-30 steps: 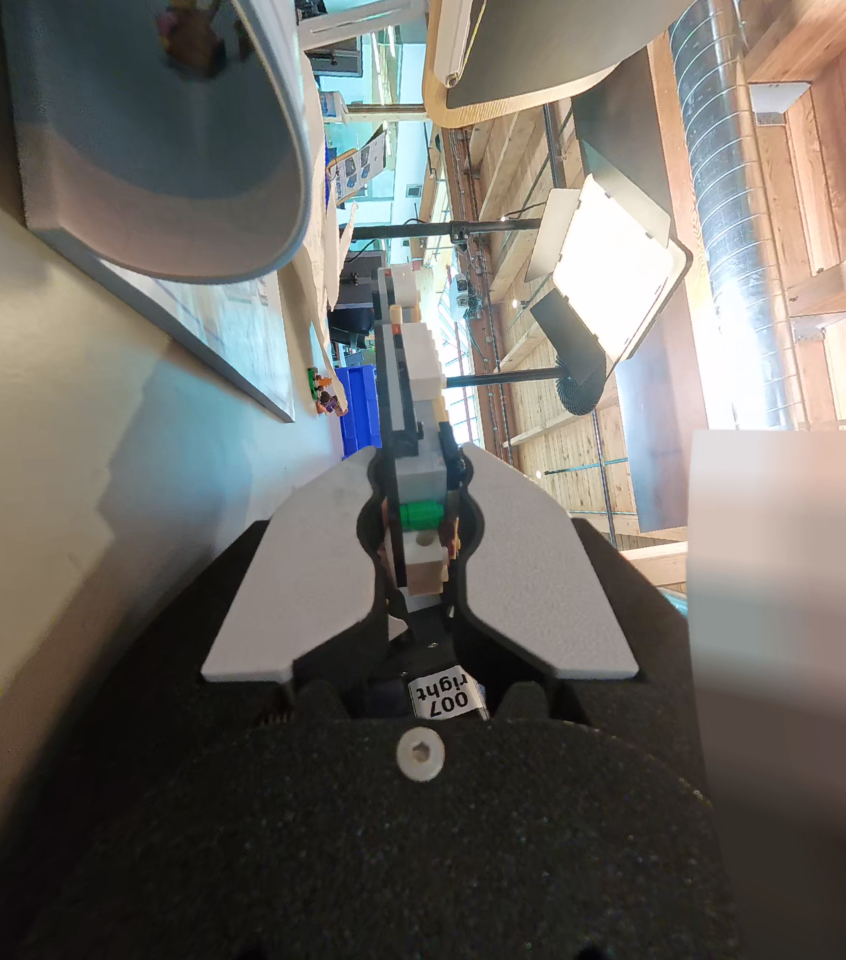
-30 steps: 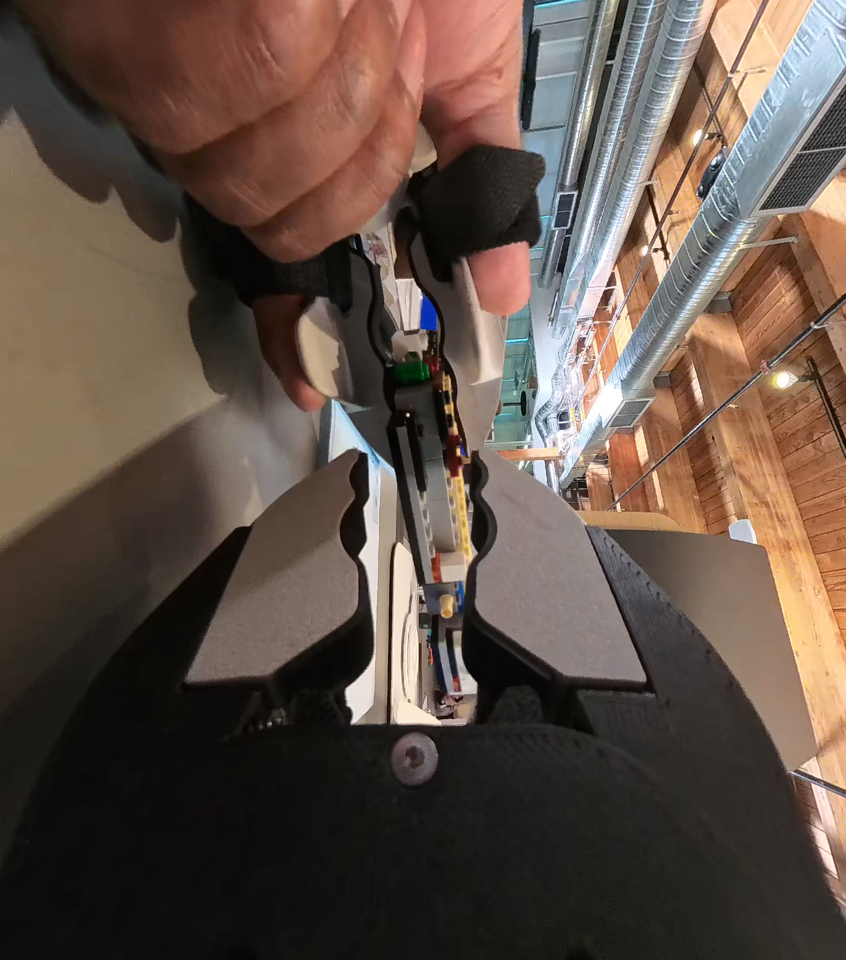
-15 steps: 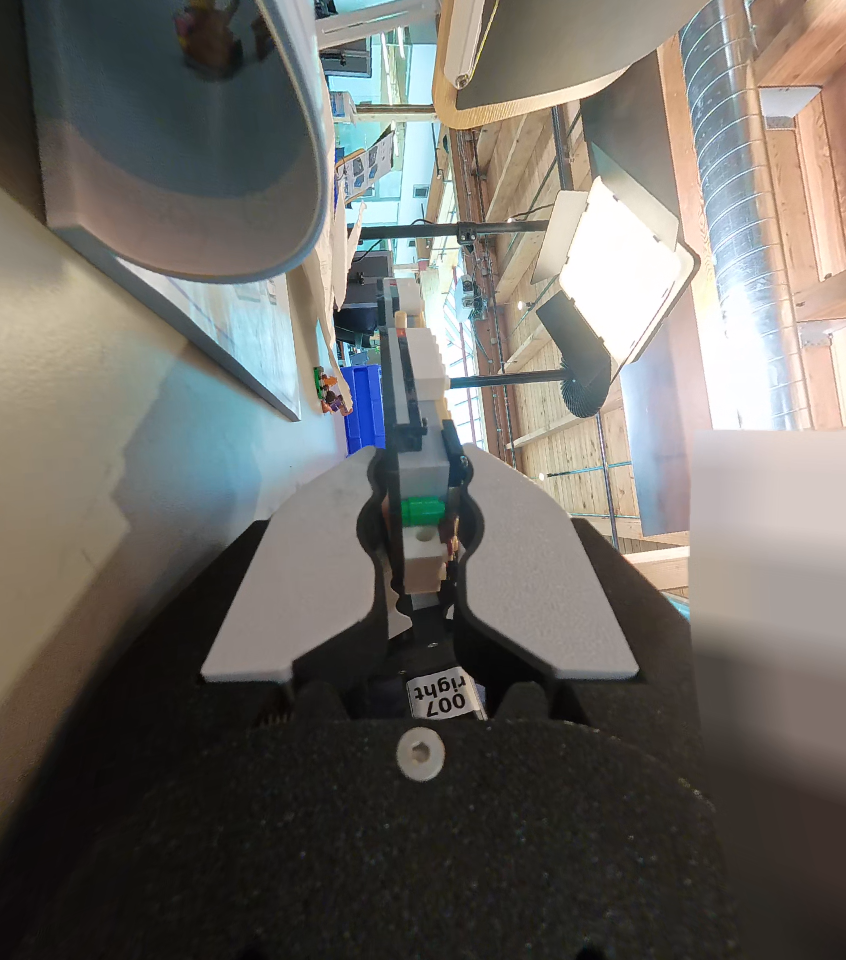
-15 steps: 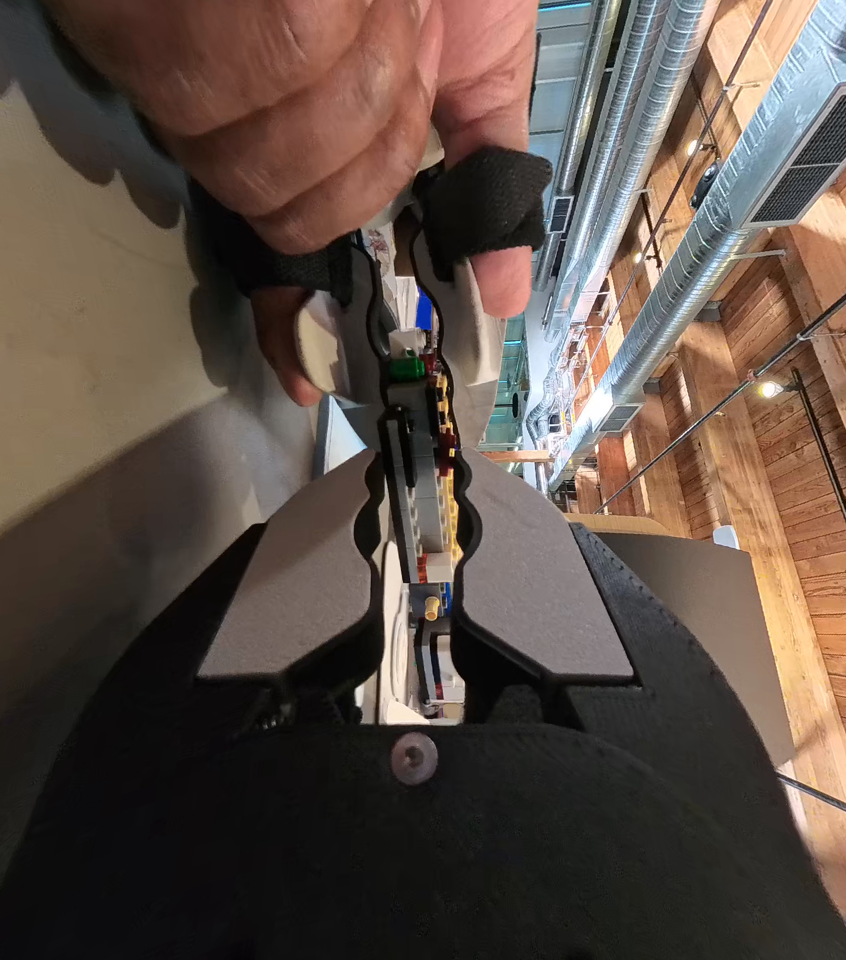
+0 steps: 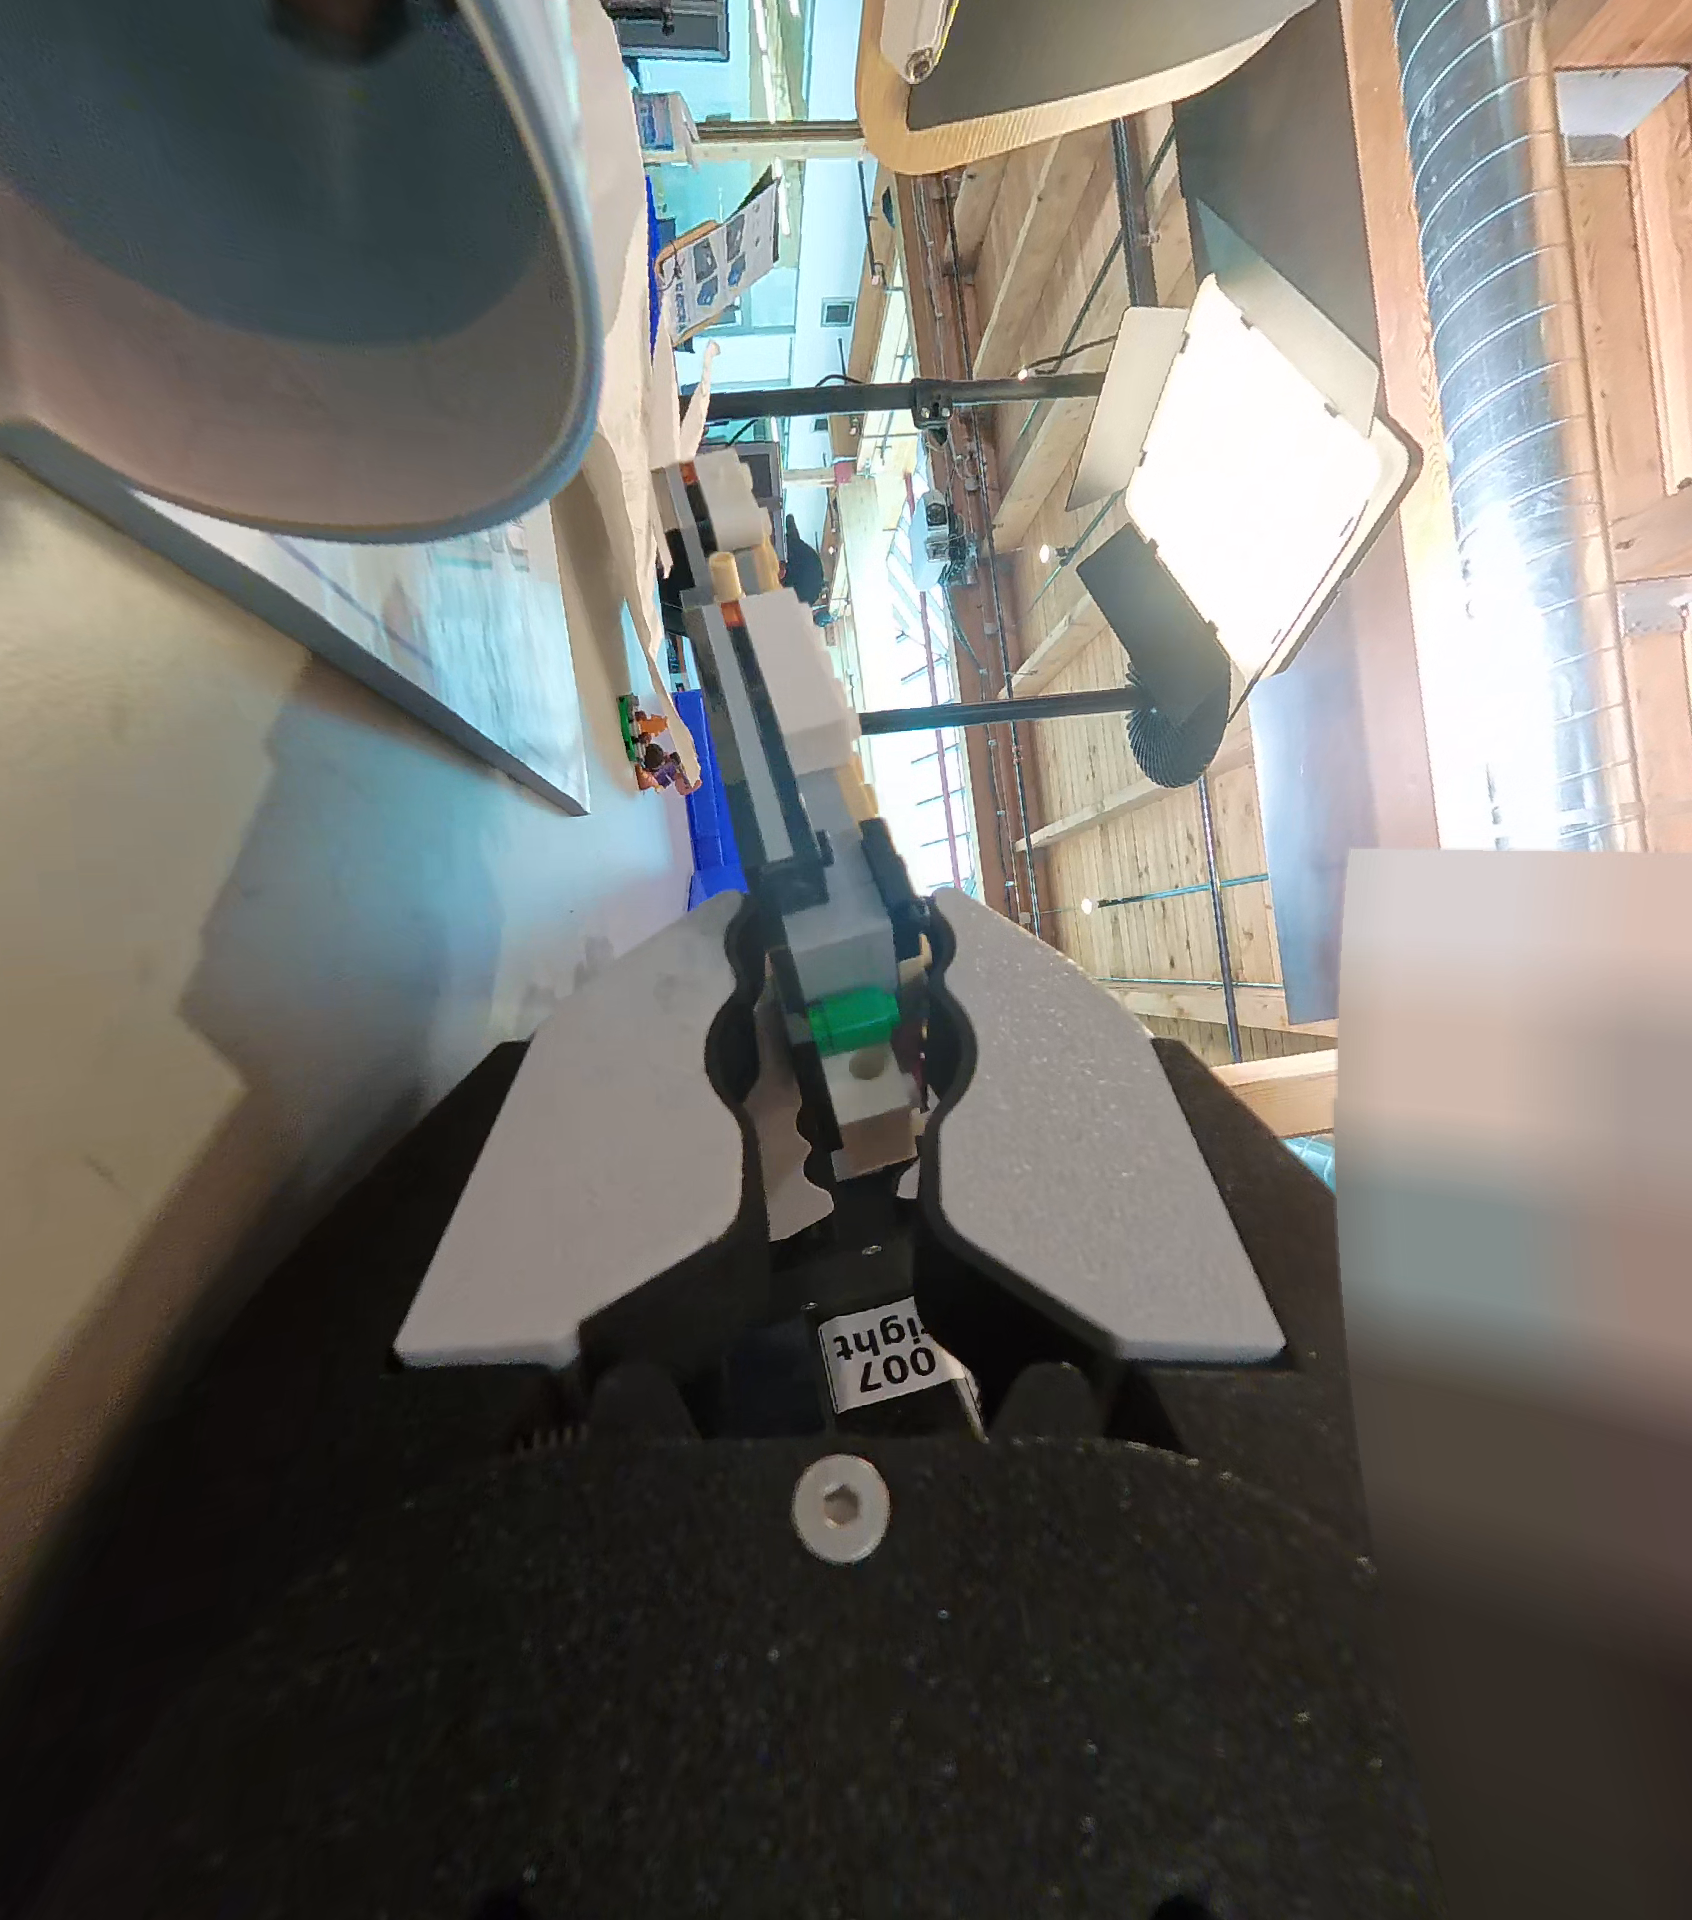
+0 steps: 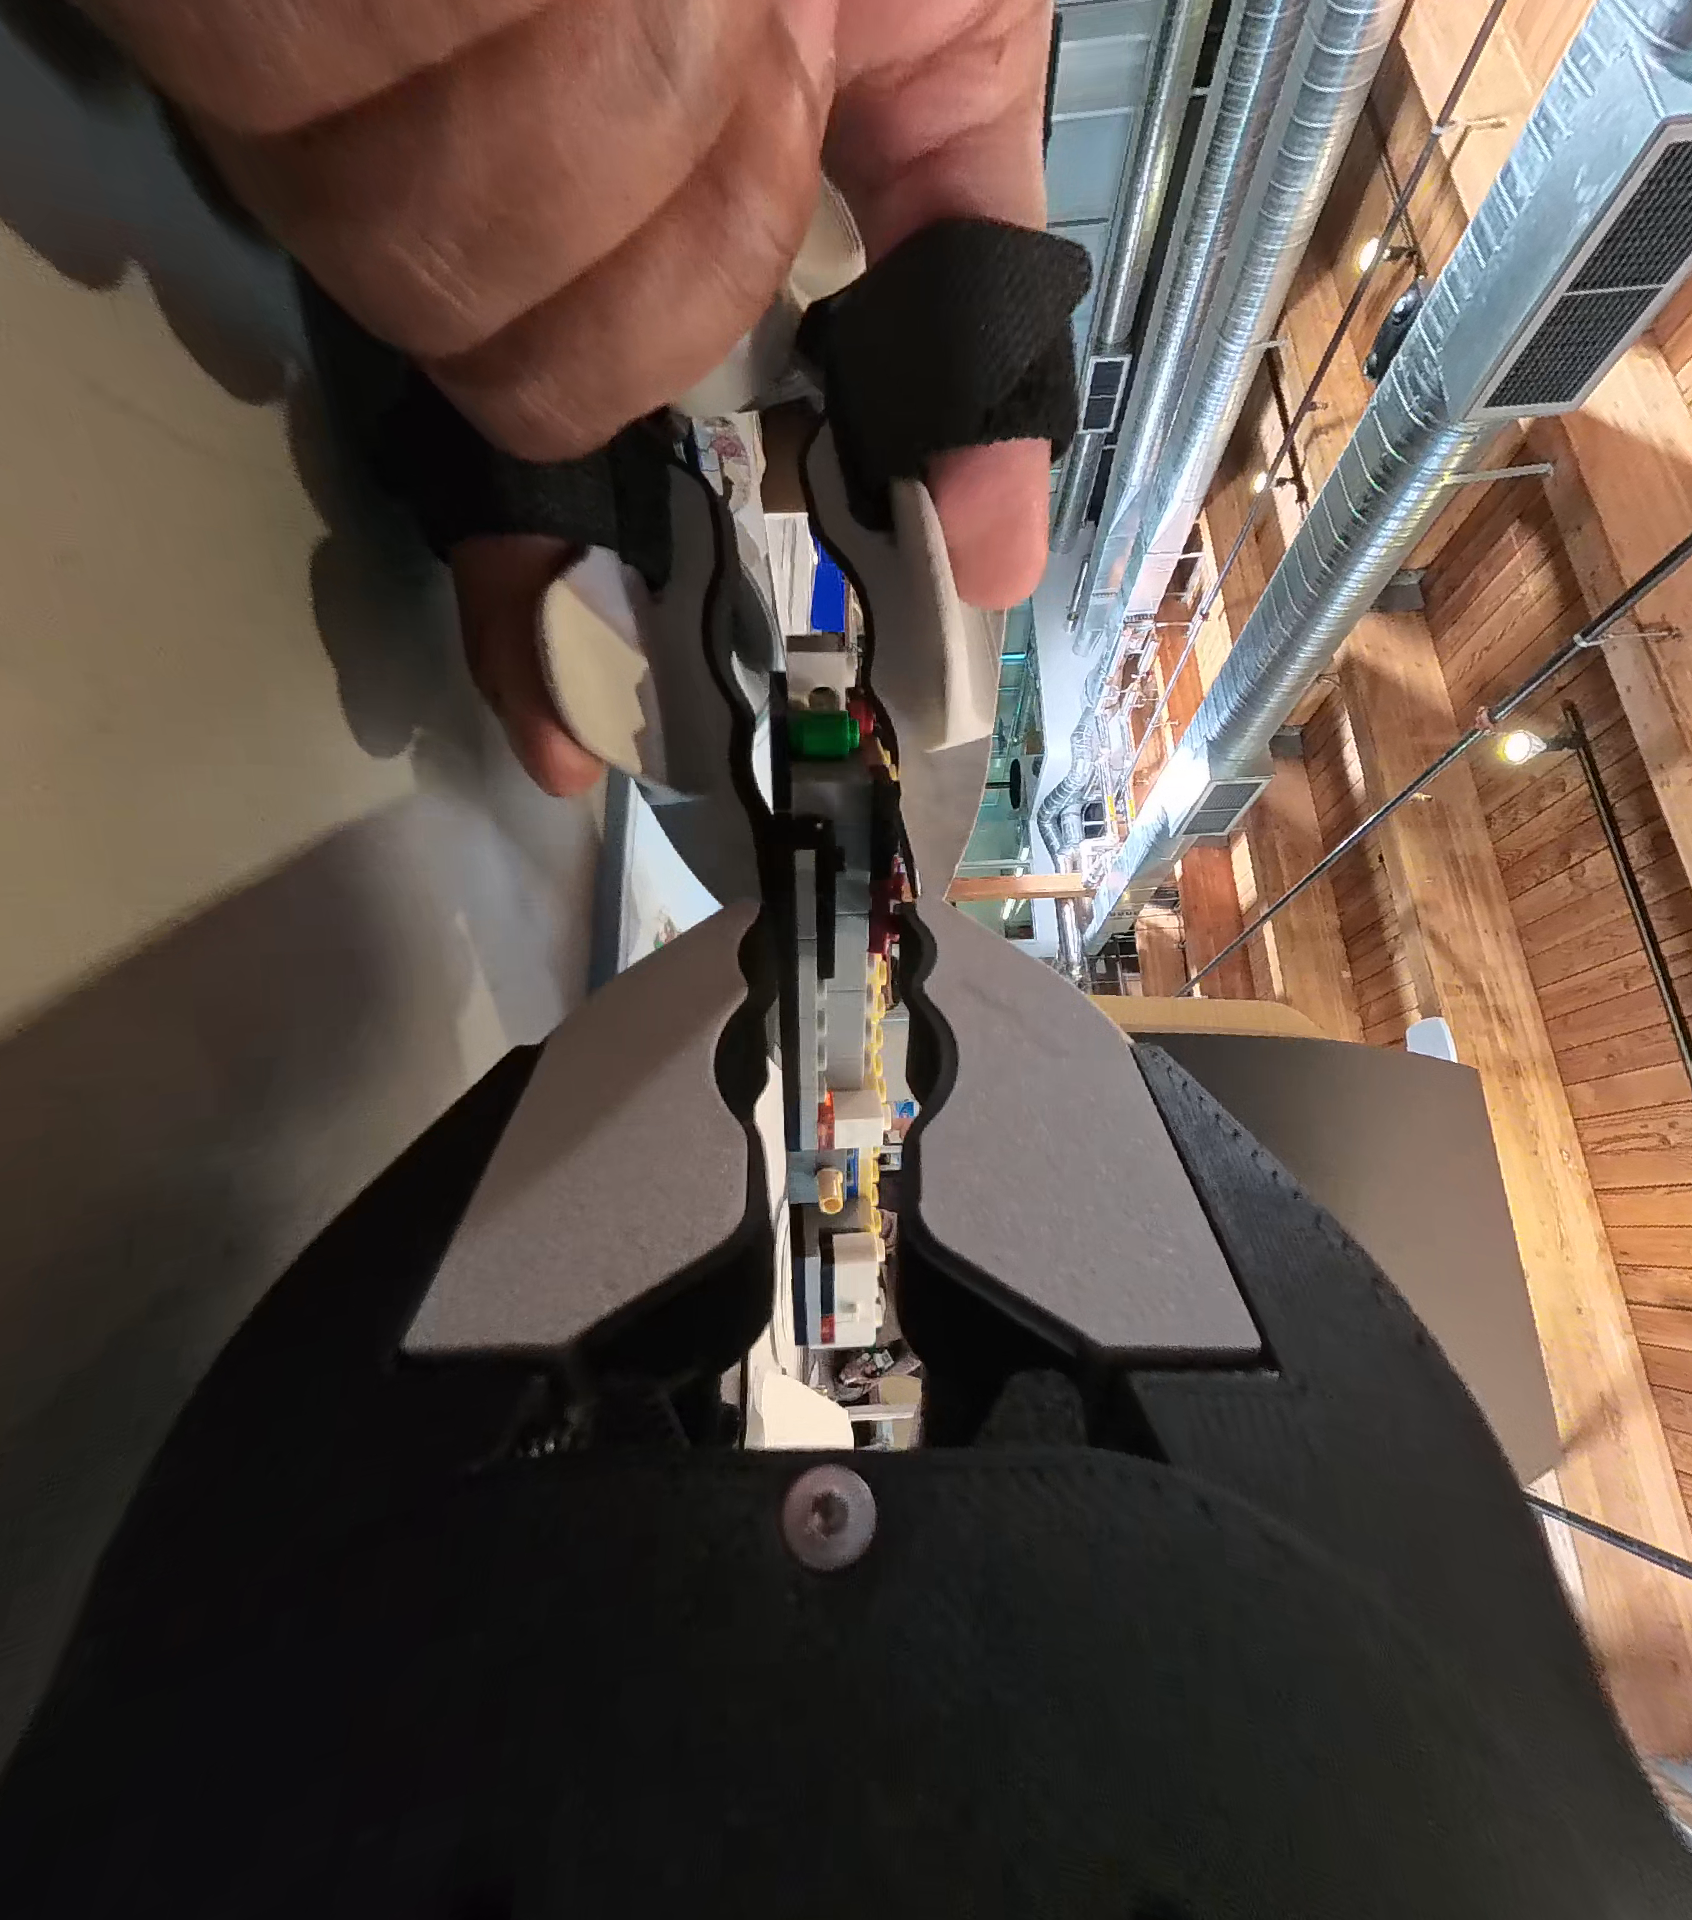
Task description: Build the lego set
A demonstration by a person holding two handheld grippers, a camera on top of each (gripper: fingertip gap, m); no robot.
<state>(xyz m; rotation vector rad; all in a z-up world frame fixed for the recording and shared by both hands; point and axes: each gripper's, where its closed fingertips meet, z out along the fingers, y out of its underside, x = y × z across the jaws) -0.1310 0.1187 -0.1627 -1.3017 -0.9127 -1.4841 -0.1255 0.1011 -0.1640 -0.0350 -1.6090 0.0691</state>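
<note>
left tongs: my left gripper (image 5: pixel 834 914) was nearly closed on one end of the brick model (image 5: pixel 780 727). Both pads pressed its sides, green stud (image 5: pixel 852 1020) sitting between them.
right tongs: my right gripper (image 6: pixel 834 914) was closed to about the same width on the other end of that model (image 6: pixel 837 997), pads tight on the dark strip side and the yellow-studded side.
where: model was up in the air, spanning gripper to gripper, off the pale table (image 5: pixel 42 831). My hand (image 6: pixel 561 208) on the left tool was just beyond it in the right view.
risk 1: my guess was a twist or pull between the two grips could pop a seam. It was a long, thin stack of press-fit pieces.
risk 2: left grip was on a short end section only. A slight tilt might have let it pivot out.
risk 3: small add-ons (green stud, dark red bits (image 6: pixel 886 914)) looked likely to shear off if a pad slid.
materials: hard glossy plastic bricks in grey, white, black, tan and yellow, with studded, stepped edges.
pads: matt grey fingers (image 5: pixel 613 1091) with black wavy inner ribs.
nearby: smooth grey bowl (image 5: pixel 229 260) on a flat board, blue bin (image 5: pixel 707 790) behind.
</note>
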